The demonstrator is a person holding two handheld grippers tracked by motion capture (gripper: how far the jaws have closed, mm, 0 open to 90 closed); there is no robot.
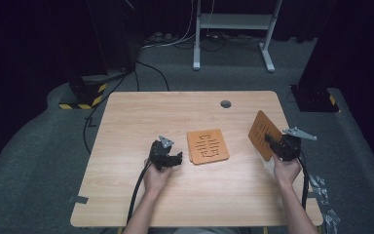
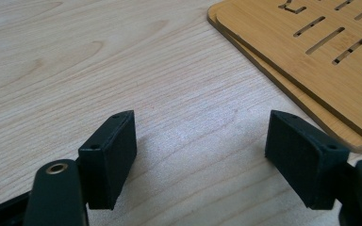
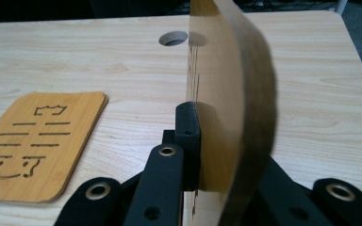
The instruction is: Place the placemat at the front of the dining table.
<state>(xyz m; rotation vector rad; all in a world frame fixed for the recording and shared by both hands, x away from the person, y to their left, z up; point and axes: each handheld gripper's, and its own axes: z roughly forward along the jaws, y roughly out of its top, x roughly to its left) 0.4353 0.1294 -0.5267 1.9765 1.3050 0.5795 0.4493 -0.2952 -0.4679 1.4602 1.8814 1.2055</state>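
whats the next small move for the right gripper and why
Probably carry the held board left toward the stack of boards at the table's middle: the right gripper is clamped on its edge, holding it off the table, apart from the stack.

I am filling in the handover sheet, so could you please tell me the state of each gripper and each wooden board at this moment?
Left gripper: open, nothing between its jaws, low over the table beside the stack.
Right gripper: shut on the held board.
Held board: lifted off the table, standing on edge, clamped by its lower part.
Stacked boards: two lying flat, one on the other, slightly offset.
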